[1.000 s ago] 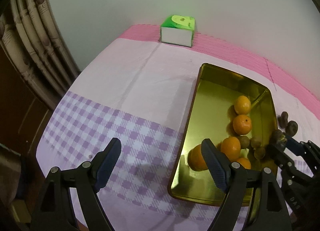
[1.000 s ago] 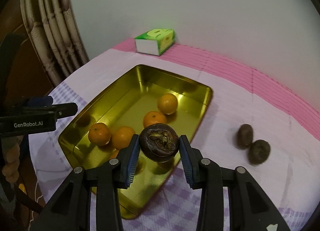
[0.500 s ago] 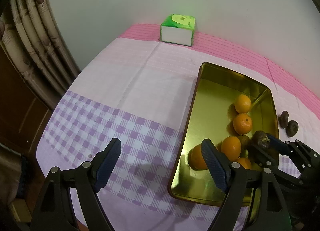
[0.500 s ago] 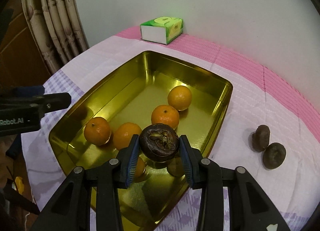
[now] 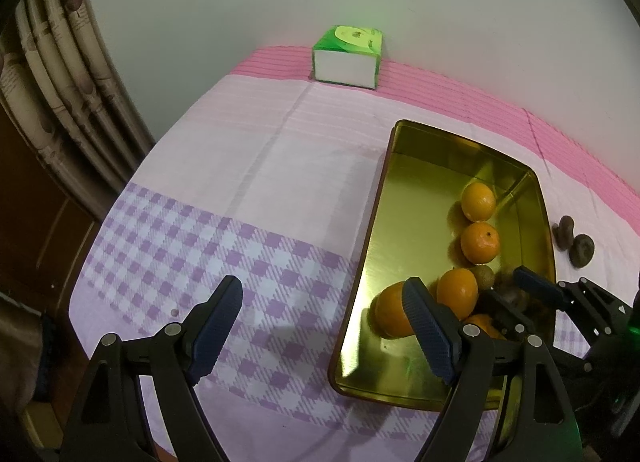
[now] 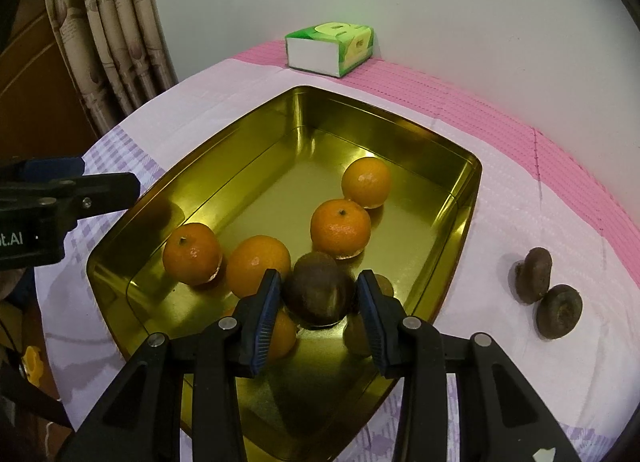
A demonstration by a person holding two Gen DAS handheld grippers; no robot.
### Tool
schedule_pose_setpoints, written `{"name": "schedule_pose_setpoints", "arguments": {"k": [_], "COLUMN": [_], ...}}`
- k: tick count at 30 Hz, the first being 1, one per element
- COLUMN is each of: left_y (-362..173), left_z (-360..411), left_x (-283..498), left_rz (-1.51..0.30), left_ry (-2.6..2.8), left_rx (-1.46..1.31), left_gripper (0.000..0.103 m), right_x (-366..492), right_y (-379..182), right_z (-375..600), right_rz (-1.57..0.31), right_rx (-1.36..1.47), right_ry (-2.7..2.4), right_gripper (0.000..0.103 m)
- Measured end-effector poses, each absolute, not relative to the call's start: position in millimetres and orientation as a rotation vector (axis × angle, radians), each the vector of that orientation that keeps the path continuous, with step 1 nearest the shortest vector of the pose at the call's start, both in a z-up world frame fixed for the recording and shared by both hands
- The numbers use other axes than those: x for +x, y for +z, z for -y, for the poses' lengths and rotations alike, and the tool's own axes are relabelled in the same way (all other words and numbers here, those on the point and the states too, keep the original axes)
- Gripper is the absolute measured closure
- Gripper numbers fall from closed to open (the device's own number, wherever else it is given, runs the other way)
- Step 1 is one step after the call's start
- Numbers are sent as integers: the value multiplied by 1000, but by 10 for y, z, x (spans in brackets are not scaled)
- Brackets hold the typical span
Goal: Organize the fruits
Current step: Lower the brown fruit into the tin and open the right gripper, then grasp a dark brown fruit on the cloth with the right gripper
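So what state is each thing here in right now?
Left gripper: jaws open, empty, above the tablecloth.
Right gripper: jaws shut on a dark brown fruit.
Gold tray: holds oranges.
Two brown fruits: outside the tray.
Tissue pack: unopened.

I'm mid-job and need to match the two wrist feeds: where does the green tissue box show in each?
Left wrist: the green tissue box sits top centre, on the pink strip by the wall, beyond the gold tray.
Right wrist: the box is again top centre, just past the tray's far corner.
Shared landmark: the gold tray.
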State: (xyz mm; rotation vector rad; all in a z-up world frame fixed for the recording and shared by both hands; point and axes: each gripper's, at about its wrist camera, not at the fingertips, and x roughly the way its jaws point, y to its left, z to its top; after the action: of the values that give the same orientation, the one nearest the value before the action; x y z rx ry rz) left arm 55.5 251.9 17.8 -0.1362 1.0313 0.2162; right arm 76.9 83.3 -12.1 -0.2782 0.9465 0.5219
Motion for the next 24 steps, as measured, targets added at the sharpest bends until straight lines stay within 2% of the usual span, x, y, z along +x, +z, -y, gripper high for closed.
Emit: {"name": "schedule_pose_setpoints", "arguments": {"k": [12,15,24], "left_y": [171,173,162], "left_z": [-2473,-2454,-2421], "left_x": [554,549,550], "left_rz": [-1029,-1028,-1029], "left_ry": [192,187,173], "left_rx": [-114,-109,-93], "left_gripper": [21,21,21], "right_x": [750,775,916], "right_y": [166,216,148], "right_z": [-632,-463,303], "right_rz": [-883,-870,-891], "right_rx": [-203,-186,-124], "right_ry": [513,476,309], "right_gripper": [62,59,59]}}
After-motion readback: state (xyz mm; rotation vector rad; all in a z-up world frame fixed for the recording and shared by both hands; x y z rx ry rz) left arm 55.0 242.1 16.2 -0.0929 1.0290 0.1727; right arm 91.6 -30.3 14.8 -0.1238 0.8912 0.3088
